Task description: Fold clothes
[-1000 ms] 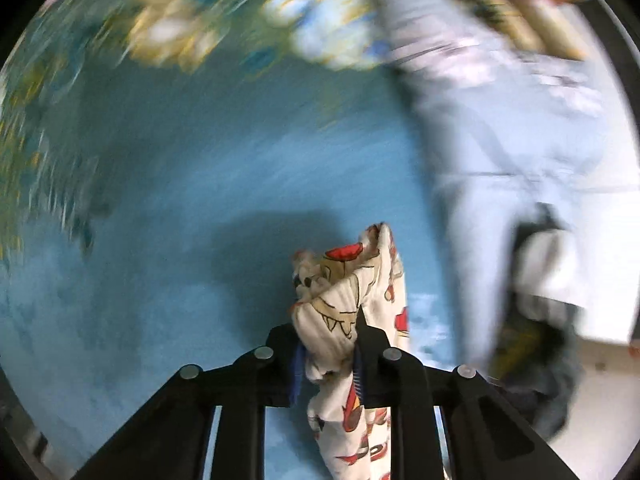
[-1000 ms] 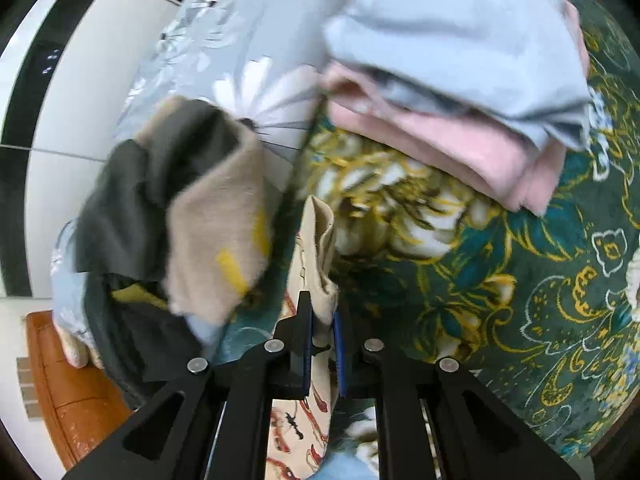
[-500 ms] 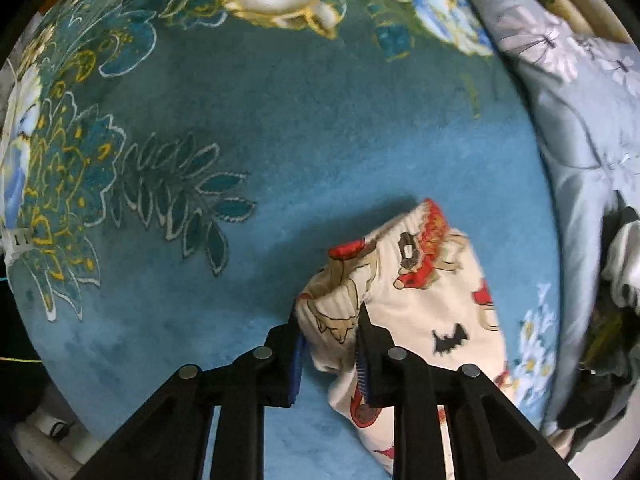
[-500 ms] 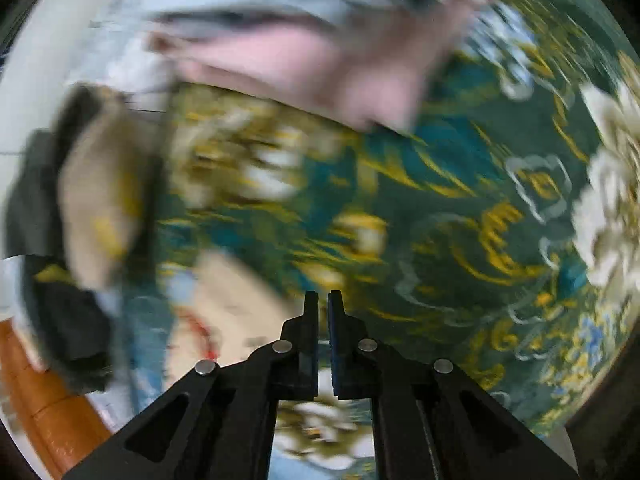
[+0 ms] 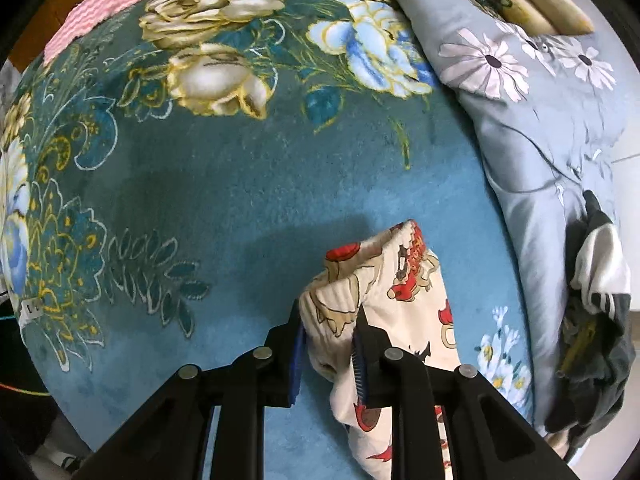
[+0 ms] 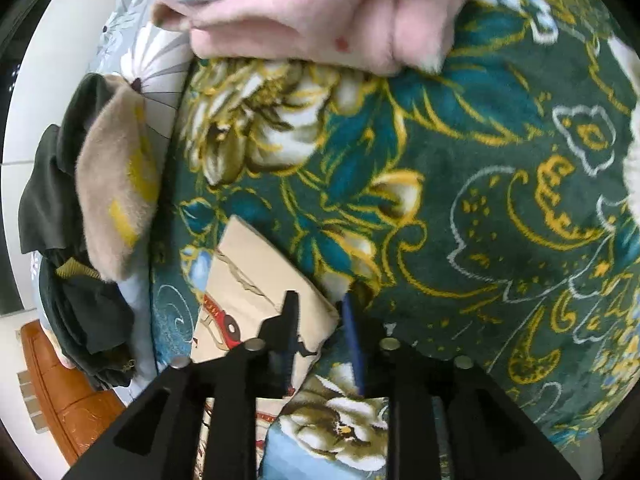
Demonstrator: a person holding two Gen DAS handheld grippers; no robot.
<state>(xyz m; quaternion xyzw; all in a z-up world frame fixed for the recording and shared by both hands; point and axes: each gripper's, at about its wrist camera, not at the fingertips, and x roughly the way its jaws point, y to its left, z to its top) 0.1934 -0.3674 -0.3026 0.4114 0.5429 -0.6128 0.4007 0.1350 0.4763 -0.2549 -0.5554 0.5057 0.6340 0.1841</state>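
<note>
The cream printed garment (image 5: pixel 404 320) lies on the teal floral blanket (image 5: pixel 240 184), its ribbed waistband bunched up between my left tongs (image 5: pixel 328 332); their jaws stand a little apart with the cloth pinched between them, so I hold the garment there. From that grip the fabric runs down and to the right across the blanket. In the right wrist view the garment's other end (image 6: pixel 256 280) lies flat on the blanket (image 6: pixel 460 184), and my right tongs (image 6: pixel 318 320) stand parted over its corner; one finger is over the cloth, the other over bare blanket, and they grip nothing. Beyond, a folded pink stack (image 6: pixel 320 12) sits on the blanket. At the blanket's edge lie a grey flowered quilt (image 5: pixel 532 128) and a dark heap of clothes (image 5: pixel 596 312) with a tan furry piece (image 6: pixel 116 176)
</note>
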